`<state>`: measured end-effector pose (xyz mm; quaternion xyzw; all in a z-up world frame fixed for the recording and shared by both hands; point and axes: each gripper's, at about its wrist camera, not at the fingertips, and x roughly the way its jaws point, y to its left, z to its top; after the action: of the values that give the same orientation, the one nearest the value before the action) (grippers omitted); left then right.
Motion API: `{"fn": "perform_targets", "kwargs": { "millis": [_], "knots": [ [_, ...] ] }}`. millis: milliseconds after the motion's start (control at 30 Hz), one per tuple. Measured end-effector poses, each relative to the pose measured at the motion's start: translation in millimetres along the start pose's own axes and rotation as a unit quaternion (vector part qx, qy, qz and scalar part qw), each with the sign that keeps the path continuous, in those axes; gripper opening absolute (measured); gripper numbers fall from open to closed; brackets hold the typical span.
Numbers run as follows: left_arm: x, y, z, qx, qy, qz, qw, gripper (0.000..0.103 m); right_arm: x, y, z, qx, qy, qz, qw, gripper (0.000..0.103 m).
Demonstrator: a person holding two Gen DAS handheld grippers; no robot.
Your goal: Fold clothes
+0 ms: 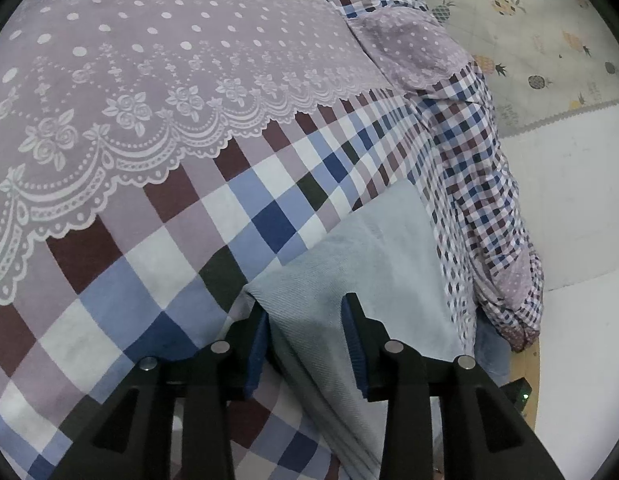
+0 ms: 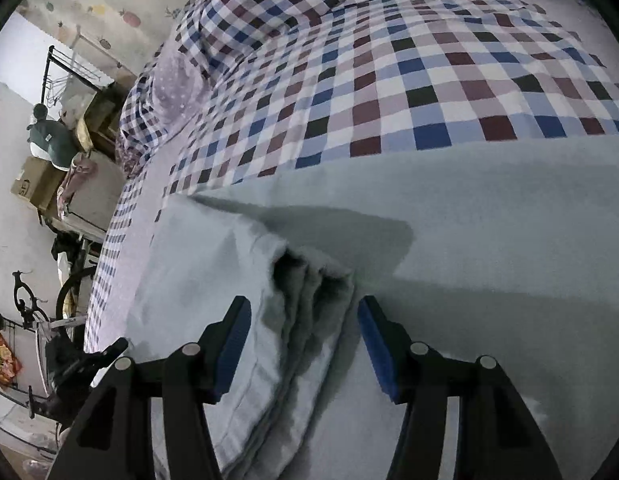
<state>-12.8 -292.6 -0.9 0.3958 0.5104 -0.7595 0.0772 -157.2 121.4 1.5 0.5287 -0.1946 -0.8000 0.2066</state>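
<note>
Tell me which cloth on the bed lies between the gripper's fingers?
The plain pale blue cloth, folded in layers; the checked bedcover and the lilac lace-patterned cover lie farther off.

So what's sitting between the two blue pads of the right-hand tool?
In the right wrist view, a bunched fold of the pale blue cloth rises between the pads of the right tool. The pads stand apart from it on both sides.

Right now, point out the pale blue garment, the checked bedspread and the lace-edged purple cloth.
pale blue garment (image 2: 489, 216): right wrist view, flat upper layer.
checked bedspread (image 1: 121, 292): left wrist view, bare checked area.
lace-edged purple cloth (image 1: 157, 52): left wrist view, dotted middle.
</note>
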Motion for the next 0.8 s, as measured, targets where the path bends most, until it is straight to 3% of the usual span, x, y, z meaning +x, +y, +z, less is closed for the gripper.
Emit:
{"fn": "perform_targets", "kwargs": {
  "millis": [233, 267, 300, 500, 600, 667, 767, 800],
  "knots": [
    [2, 1, 1, -0.002, 0.0, -0.003, 1.0, 0.038, 17, 8, 13, -0.029, 0.001, 0.0, 1.0, 0.059],
    [2, 1, 1, -0.003, -0.001, -0.004, 1.0, 0.038, 18, 11, 14, -0.037, -0.001, -0.001, 0.999, 0.055],
    [2, 1, 1, -0.003, -0.001, -0.004, 1.0, 0.038, 20, 15, 15, -0.046, -0.002, -0.002, 0.999, 0.039],
    [1, 1, 1, -0.004, -0.002, -0.007, 1.0, 0.038, 3, 53, 21, -0.134, -0.033, -0.035, 0.99, 0.031],
    [2, 1, 1, -0.001, -0.004, -0.006, 1.0, 0.038, -1, 59, 30, -0.142, -0.046, -0.045, 0.988, 0.03],
    [2, 0, 0, 0.0, -0.006, -0.006, 1.0, 0.038, 21, 52, 30, -0.134, -0.006, -0.08, 0.988, 0.032],
    [2, 0, 0, -0.001, -0.009, -0.006, 0.9999, 0.038, 31, 37, 25, -0.102, 0.007, -0.099, 0.99, 0.039],
    [1, 0, -1, 0.0, -0.01, -0.006, 0.9999, 0.038, 24, 33, 24, -0.085, -0.002, -0.103, 0.991, 0.047]
  ]
}}
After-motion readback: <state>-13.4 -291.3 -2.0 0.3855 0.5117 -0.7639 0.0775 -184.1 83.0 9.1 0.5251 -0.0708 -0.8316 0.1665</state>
